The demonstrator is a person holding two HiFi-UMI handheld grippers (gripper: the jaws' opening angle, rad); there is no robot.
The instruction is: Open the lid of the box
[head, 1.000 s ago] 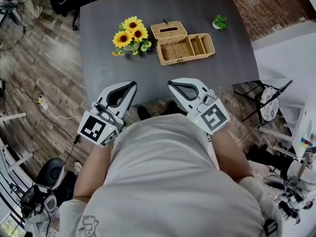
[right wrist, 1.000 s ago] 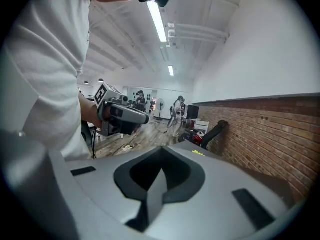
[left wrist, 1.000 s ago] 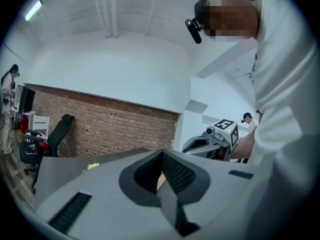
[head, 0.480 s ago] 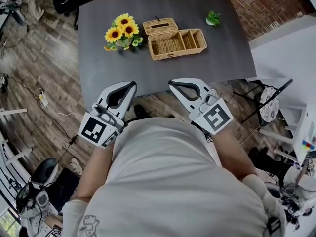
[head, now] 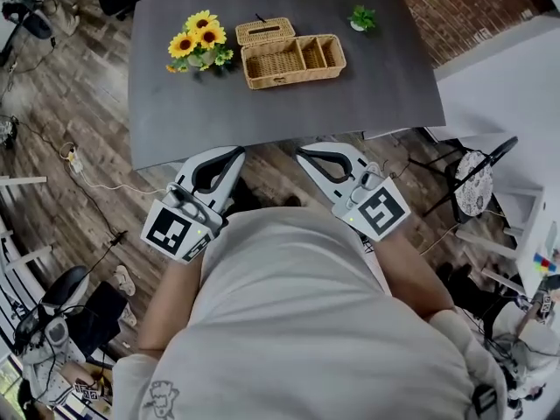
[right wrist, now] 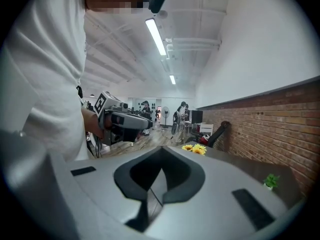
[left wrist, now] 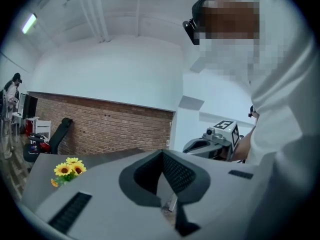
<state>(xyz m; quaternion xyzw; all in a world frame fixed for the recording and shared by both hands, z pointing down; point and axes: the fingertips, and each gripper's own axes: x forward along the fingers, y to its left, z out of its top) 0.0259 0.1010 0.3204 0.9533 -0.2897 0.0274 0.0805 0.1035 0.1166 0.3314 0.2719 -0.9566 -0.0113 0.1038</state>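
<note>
Box (head: 293, 59) sits further up the head view than a second ago: the person is backing off, so the task looks done. Left tongs (head: 234, 151) and right tongs (head: 302, 151) are closed and empty, near the body. Bare surface (head: 262, 116) follows. On its far part stand the box, its lid (head: 267, 31) flipped back, sunflowers (head: 197, 42) beside it and a plant (head: 360, 16) beyond. Nothing obstructs.

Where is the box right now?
Head view: the box sits far back on the table, between the sunflowers at its left and the plant at its right.

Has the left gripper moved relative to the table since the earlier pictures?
Yes. The left gripper has drawn back from over the table to its near edge.
</note>
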